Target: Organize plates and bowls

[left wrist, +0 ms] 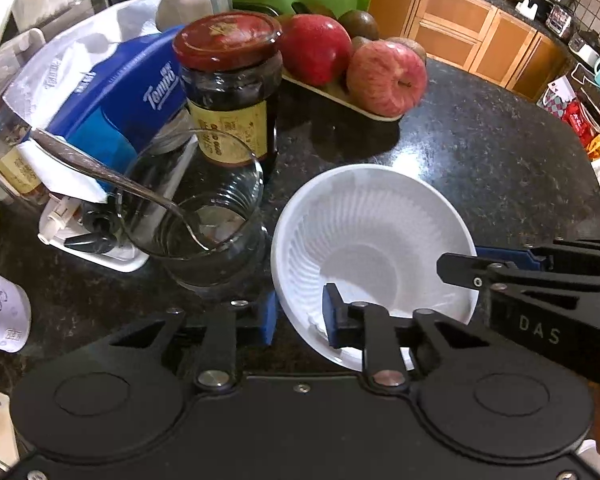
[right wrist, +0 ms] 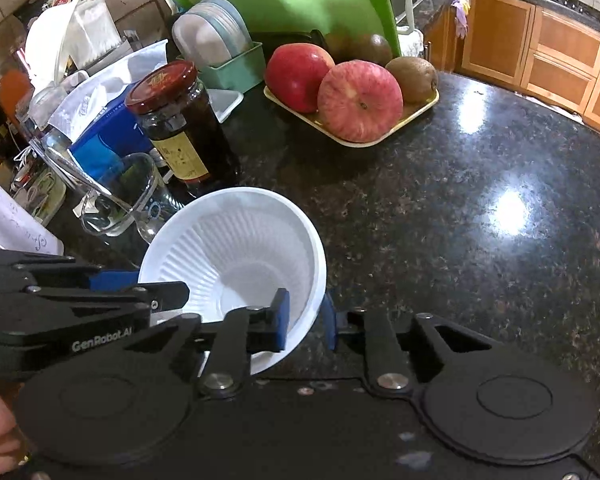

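Observation:
A white ribbed disposable bowl (left wrist: 374, 256) sits tilted over the dark granite counter (left wrist: 500, 152); it also shows in the right wrist view (right wrist: 236, 256). My left gripper (left wrist: 300, 316) straddles the bowl's near left rim, one blue pad inside, one outside, with a gap to the wall. My right gripper (right wrist: 306, 320) straddles the bowl's right rim the same way, one pad inside and one outside. Whether the right pads press the rim is unclear. Each gripper shows in the other's view, the right one (left wrist: 460, 264) and the left one (right wrist: 172, 296).
A glass cup (left wrist: 192, 216) with a spoon stands just left of the bowl. Behind it are a dark jar with a red lid (left wrist: 230, 84), a blue tissue pack (left wrist: 116, 92) and a tray of apples and kiwis (right wrist: 356, 96). Stacked plates (right wrist: 212, 36) stand in a green rack.

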A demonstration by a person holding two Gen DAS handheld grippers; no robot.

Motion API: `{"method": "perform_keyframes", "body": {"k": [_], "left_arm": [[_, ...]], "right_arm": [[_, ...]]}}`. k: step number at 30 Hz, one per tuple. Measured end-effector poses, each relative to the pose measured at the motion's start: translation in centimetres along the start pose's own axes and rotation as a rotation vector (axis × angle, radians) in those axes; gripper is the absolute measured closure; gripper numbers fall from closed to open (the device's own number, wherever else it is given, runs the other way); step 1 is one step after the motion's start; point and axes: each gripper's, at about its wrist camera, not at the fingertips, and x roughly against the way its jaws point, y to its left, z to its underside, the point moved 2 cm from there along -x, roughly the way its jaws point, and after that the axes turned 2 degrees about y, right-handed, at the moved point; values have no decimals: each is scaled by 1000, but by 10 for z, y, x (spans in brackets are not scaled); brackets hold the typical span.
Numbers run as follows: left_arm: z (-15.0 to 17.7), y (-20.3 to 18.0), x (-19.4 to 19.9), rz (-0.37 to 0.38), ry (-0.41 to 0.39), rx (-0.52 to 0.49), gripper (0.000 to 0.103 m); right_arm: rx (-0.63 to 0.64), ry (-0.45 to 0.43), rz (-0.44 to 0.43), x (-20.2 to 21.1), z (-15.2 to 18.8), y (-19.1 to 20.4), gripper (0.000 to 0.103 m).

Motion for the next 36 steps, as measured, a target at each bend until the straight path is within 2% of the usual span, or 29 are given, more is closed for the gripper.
{"method": "perform_keyframes", "body": {"k": [4,9,14,23,29,36], "left_arm": [[1,-8,-2,12,13,-27,74],[7,-30,1,68,41,-98,74],[9,-54,4,76,23,-185,73],[6,-71,-6,85,40,-243,72],[7,-75,-5,95,44,-262,74],[11,-83,19,140,11,-308,74]], "right_arm": [[-12,6,19,10,9,-8,85],[-49,25,44,25,26,-29,85],[-82,24,64,36,41,-45,85],[-138,24,78,32,47,-51,85],[-165,-9,106,44,51,-47,86],[-195,-92,147,88,57,-40,86]]}}
